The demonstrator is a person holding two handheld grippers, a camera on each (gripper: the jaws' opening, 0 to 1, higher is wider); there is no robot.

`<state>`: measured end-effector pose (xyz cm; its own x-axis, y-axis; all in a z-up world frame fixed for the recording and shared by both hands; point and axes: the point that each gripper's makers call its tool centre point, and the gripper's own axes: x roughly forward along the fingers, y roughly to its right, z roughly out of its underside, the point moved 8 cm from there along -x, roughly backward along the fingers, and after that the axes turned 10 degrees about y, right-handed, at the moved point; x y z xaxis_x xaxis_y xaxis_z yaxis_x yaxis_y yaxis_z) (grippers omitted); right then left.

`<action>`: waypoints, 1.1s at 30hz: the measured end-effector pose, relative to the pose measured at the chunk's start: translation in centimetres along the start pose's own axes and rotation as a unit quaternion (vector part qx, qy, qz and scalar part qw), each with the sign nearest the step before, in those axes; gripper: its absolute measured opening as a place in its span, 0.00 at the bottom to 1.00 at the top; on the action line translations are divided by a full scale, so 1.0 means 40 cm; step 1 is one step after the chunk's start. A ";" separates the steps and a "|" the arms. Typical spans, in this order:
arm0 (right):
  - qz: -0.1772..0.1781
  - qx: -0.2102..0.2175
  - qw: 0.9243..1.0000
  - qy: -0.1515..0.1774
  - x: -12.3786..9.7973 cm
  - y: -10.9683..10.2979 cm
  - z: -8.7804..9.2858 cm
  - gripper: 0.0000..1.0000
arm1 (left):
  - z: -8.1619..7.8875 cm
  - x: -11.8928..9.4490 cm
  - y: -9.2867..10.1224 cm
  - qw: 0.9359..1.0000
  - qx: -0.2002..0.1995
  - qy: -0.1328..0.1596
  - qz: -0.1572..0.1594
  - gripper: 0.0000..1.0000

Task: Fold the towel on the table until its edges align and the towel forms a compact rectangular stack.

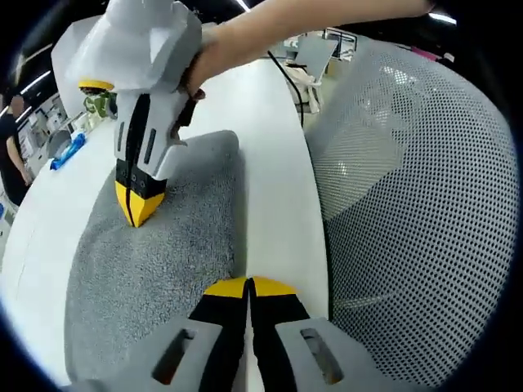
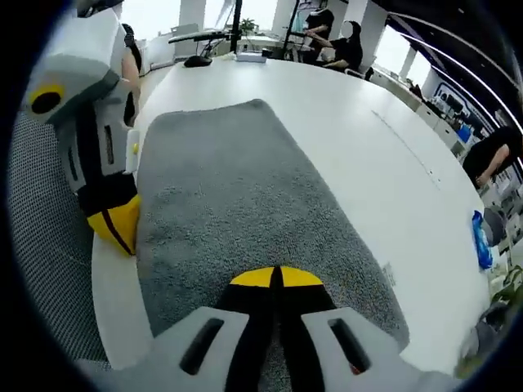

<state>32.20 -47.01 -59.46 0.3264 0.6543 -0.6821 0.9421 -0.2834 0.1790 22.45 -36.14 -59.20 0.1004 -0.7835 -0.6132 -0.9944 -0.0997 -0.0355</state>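
The towel under the right tool is grey terry cloth, matt, with a rough looped pile. The counter beyond it is smooth, white and faintly glossy. Both tools look like matt plastic, grey shells with black and yellow tips. Right of the left tool, a chair back is perforated mesh fabric.

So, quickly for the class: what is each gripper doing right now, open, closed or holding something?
Left gripper: fingers closed, at the towel's near edge; whether it pinches fabric cannot be told.
Right gripper: fingers closed, tips over the towel, nothing visibly held.
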 end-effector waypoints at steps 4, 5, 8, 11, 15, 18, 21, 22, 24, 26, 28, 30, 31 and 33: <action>0.011 0.009 1.000 0.007 -0.003 -0.001 0.004 0.00 | -0.023 -0.021 -0.024 0.998 -0.023 0.050 -0.032 0.02; 0.016 -0.002 1.000 0.007 -0.003 -0.006 0.003 0.00 | -0.022 -0.023 -0.035 0.998 -0.008 0.046 -0.049 0.04; 0.030 -0.043 0.999 -0.007 -0.002 -0.014 -0.003 0.00 | -0.019 -0.022 -0.040 0.997 -0.014 0.047 -0.053 0.05; 0.037 -0.092 0.995 -0.030 0.004 -0.025 -0.010 0.00 | 0.012 -0.010 -0.041 0.999 -0.007 0.003 -0.052 0.06; 0.050 -0.112 0.991 -0.046 0.010 -0.035 -0.015 0.00 | 0.004 -0.005 -0.029 0.997 0.061 -0.006 -0.047 0.06; 0.074 -0.115 0.988 -0.076 0.013 -0.041 -0.022 0.00 | -0.005 0.003 -0.020 0.991 0.122 -0.035 -0.040 0.05; 0.091 -0.149 0.979 -0.107 0.021 -0.053 -0.031 0.00 | -0.010 0.007 -0.011 0.988 0.141 -0.052 -0.042 0.05; 0.093 -0.161 0.976 -0.113 0.023 -0.056 -0.032 0.00 | -0.010 0.007 -0.011 0.987 0.145 -0.055 -0.041 0.05; 0.096 -0.114 0.984 -0.093 0.019 -0.059 -0.032 0.00 | -0.008 0.005 -0.010 0.985 0.155 -0.057 -0.040 0.04; 0.089 -0.067 0.991 -0.076 0.012 -0.046 -0.020 0.00 | -0.009 0.003 -0.011 0.984 0.162 -0.067 -0.040 0.04; 0.085 -0.009 0.995 -0.056 0.005 -0.034 -0.009 0.00 | -0.009 0.002 -0.012 0.983 0.165 -0.070 -0.039 0.04; 0.077 0.072 0.994 -0.029 -0.010 -0.023 0.005 0.00 | -0.006 -0.002 -0.014 0.983 0.163 -0.074 -0.039 0.04; 0.073 0.081 0.994 -0.027 -0.014 -0.021 0.009 0.00 | -0.005 -0.003 -0.015 0.983 0.163 -0.075 -0.040 0.04; 0.075 0.097 0.992 -0.028 -0.023 -0.024 0.013 0.00 | -0.004 -0.006 -0.020 0.984 0.157 -0.077 -0.042 0.04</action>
<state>30.94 -47.70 -59.38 0.4525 0.5555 -0.6977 0.8490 -0.5076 0.1465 23.24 -35.96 -58.89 0.2011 -0.6766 -0.7083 -0.9462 0.0529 -0.3192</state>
